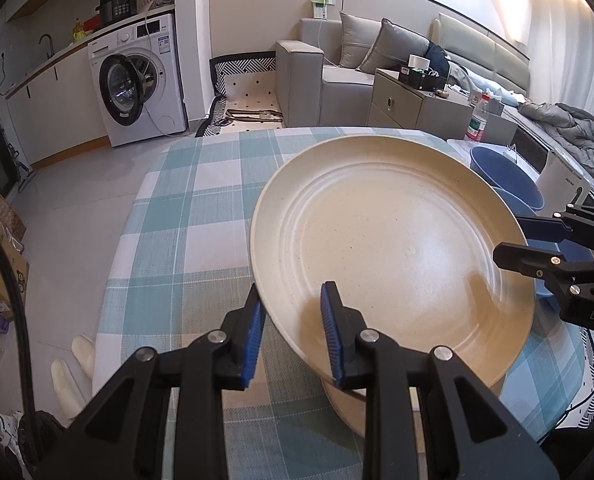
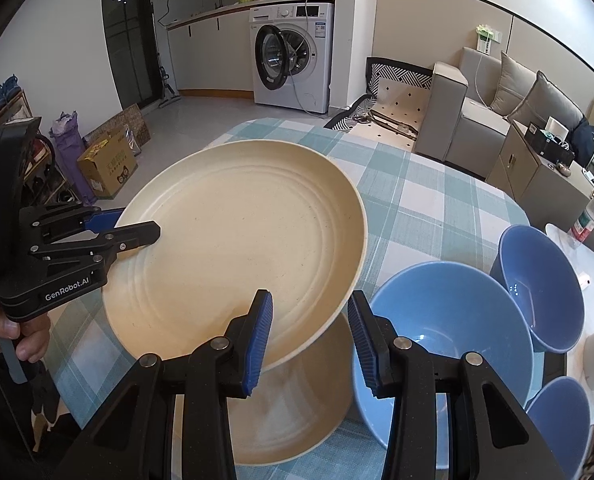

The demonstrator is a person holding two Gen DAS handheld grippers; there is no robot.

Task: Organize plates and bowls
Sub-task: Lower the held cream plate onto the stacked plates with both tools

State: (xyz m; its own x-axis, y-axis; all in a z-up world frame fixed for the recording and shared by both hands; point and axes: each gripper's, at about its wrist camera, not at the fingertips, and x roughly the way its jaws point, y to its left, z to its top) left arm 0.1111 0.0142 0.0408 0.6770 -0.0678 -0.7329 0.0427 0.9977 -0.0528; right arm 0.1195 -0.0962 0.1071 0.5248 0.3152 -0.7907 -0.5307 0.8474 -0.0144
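A cream plate (image 1: 389,240) is held tilted above the checked table; it also shows in the right wrist view (image 2: 237,248). My left gripper (image 1: 293,336) has its jaws astride the plate's near rim, wide apart, one finger above and one below. My right gripper (image 2: 309,340) straddles the opposite rim, open too; it shows at the right in the left wrist view (image 1: 537,240). A second cream plate (image 2: 293,408) lies on the table under the lifted one. Three blue bowls (image 2: 445,320) (image 2: 545,284) (image 2: 561,424) stand to the right.
The table has a teal checked cloth (image 1: 201,208). A plastic bottle (image 1: 477,120) and a white box (image 1: 561,180) stand at its far right. A sofa (image 1: 329,76), a cabinet (image 1: 401,104) and a washing machine (image 1: 137,80) lie beyond. Slippers (image 1: 77,364) are on the floor.
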